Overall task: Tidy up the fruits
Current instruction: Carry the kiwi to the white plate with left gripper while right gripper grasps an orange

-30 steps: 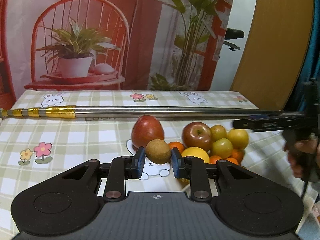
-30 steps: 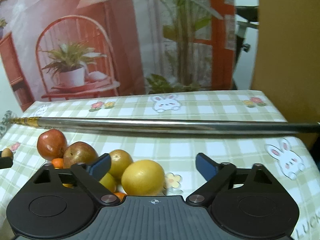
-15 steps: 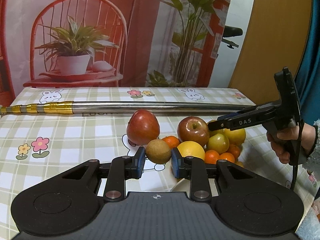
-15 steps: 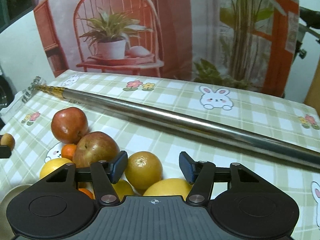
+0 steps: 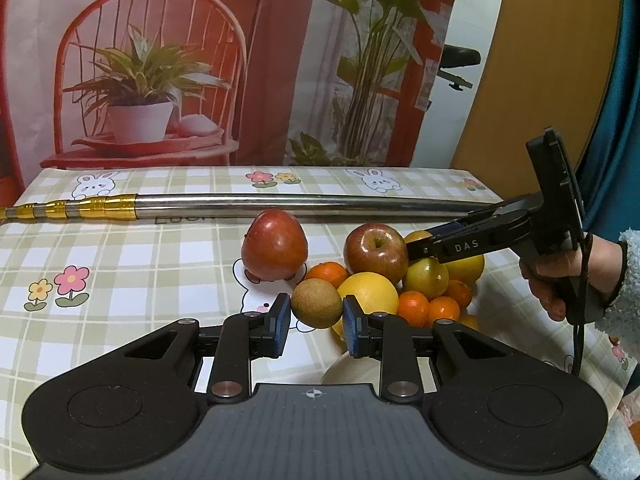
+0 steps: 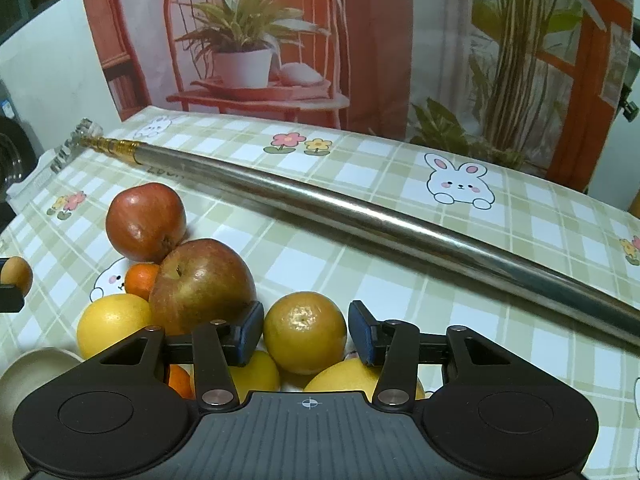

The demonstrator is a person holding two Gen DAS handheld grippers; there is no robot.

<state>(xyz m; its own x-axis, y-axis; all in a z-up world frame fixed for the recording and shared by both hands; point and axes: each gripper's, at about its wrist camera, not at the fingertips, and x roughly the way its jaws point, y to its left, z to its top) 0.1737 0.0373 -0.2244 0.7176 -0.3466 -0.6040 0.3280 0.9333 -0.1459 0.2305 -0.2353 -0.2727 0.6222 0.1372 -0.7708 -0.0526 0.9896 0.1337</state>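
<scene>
Brown small fruit (image 5: pixel 317 303) is sitting clamped in left gripper (image 5: pixel 316 318); right gripper (image 6: pixel 306 334) is straddling an orange (image 6: pixel 305 332), jaws apart. Pile (image 5: pixel 404 276) mostly unsorted on bench (image 5: pixel 140 264), approx.

Soft, even indoor light, a touch dim, falls from above. A glare streak runs along the metal pole (image 6: pixel 360 216), and the apple (image 5: pixel 375 251) shines. Shadows stay faint. Both views bend at the edges; the pole blurs slightly.
</scene>
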